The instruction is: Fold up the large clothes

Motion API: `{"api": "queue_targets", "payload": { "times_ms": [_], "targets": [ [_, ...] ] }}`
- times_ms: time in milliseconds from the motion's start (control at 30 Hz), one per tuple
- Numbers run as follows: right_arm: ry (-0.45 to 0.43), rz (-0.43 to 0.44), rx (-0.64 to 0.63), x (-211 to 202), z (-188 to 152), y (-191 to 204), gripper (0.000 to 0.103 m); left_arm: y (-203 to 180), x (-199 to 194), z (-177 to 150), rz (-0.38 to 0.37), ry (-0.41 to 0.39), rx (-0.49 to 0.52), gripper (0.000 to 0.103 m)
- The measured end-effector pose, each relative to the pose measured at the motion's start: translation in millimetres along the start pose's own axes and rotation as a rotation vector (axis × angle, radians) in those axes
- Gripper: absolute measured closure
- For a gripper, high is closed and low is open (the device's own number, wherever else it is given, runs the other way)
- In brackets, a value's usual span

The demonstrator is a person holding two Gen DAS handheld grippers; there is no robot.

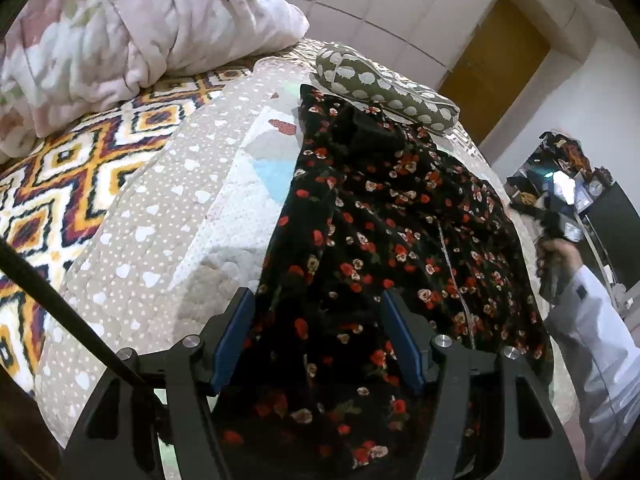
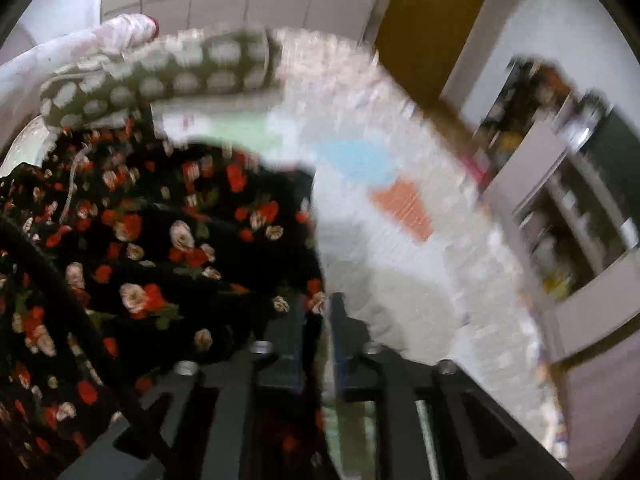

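On the quilt [image 1: 168, 216], left fingers [image 1: 236, 332] gape over the floral dress [image 1: 380, 216]; right fingers [image 2: 286, 332] pinch its edge.

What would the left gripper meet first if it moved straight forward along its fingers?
Probably the black floral garment: the open left gripper already has it between its fingers. Beyond lies the spotted pillow; depth is unclear.

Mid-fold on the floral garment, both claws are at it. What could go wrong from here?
1. The right claw pinches only the edge of the floral garment, and its view is motion-blurred; a fast pull may slip the cloth free.
2. The left claw stands open over bunched folds, so closing might catch several layers.
3. The garment's far end lies against the spotted pillow; dragging might pull it along.
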State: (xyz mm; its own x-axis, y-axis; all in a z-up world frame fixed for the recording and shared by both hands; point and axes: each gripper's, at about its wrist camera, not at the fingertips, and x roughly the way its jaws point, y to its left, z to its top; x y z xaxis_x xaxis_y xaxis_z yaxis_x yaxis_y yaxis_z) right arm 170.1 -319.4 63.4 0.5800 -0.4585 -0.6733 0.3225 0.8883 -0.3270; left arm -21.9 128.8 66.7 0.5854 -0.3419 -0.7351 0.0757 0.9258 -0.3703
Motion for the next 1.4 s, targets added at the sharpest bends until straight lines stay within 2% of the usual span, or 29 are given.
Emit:
{"api": "queue_targets", "payload": {
  "times_ms": [67, 100, 133, 167, 200, 267, 333, 433, 500, 533, 567, 667, 733, 833, 867, 900, 967, 1067, 1167, 1200, 1333, 1400],
  "targets": [
    [-0.113, -0.029, 0.009, -34, 5, 4, 0.053, 3, -2, -1, -0.007, -0.007, -0.011, 0.039],
    [-0.162, 0.025, -0.002, -58, 9, 15, 0.053, 4, -4, -1, -0.006, -0.013, -0.015, 0.039],
    [-0.169, 0.089, -0.015, -71, 11, 25, 0.053, 5, -6, -2, -0.002, -0.023, -0.019, 0.039],
    [-0.155, 0.206, -0.037, -85, 14, 43, 0.056, 6, -8, -3, 0.001, -0.029, -0.021, 0.039],
    [-0.129, 0.325, -0.055, -94, 16, 60, 0.071, 6, -10, -4, 0.005, -0.034, -0.021, 0.039],
    [-0.040, 0.538, -0.063, -104, 16, 99, 0.093, 9, -13, -6, 0.016, -0.041, -0.015, 0.039],
    [0.025, 0.663, -0.055, -106, 12, 137, 0.094, 13, -17, -9, 0.030, -0.046, -0.007, 0.038],
    [0.142, 0.769, -0.073, -97, -1, 201, 0.094, 23, -22, -12, 0.057, -0.057, -0.008, 0.038],
    [0.199, 0.808, -0.068, -87, -8, 231, 0.096, 32, -25, -14, 0.061, -0.062, -0.018, 0.038],
    [0.262, 0.856, -0.072, -80, -14, 257, 0.096, 38, -27, -15, 0.062, -0.065, -0.029, 0.038],
    [0.292, 0.866, -0.083, -70, -17, 273, 0.096, 41, -28, -15, 0.063, -0.066, -0.035, 0.038],
    [0.225, 0.802, -0.166, -69, -17, 303, 0.096, 50, -29, -18, 0.075, -0.065, -0.049, 0.038],
    [0.223, 0.788, -0.196, -74, -14, 308, 0.096, 52, -28, -20, 0.085, -0.061, -0.049, 0.038],
    [0.174, 0.836, -0.142, -103, -9, 278, 0.093, 54, -30, -20, 0.087, -0.062, -0.053, 0.038],
    [0.160, 0.847, -0.136, -109, -8, 269, 0.080, 54, -30, -21, 0.084, -0.062, -0.053, 0.038],
    [0.137, 0.871, -0.124, -120, -8, 250, 0.062, 53, -30, -21, 0.082, -0.061, -0.052, 0.038],
    [0.071, 0.889, -0.111, -149, -14, 210, 0.048, 51, -30, -22, 0.081, -0.057, -0.041, 0.038],
    [0.048, 0.887, -0.106, -165, -22, 153, 0.042, 46, -27, -24, 0.093, -0.042, -0.022, 0.038],
    [0.052, 0.841, -0.051, -173, -56, 81, 0.036, 43, -21, -25, 0.087, -0.012, -0.009, 0.038],
    [0.055, 0.832, -0.035, -169, -61, 68, 0.035, 42, -19, -26, 0.081, -0.004, -0.007, 0.038],
    [0.068, 0.704, 0.093, -158, -119, -25, 0.032, 38, -9, -30, 0.041, 0.041, 0.008, 0.038],
    [0.111, 0.662, 0.199, -147, -155, -71, 0.031, 36, -2, -32, 0.008, 0.060, 0.012, 0.033]
  ]
}}
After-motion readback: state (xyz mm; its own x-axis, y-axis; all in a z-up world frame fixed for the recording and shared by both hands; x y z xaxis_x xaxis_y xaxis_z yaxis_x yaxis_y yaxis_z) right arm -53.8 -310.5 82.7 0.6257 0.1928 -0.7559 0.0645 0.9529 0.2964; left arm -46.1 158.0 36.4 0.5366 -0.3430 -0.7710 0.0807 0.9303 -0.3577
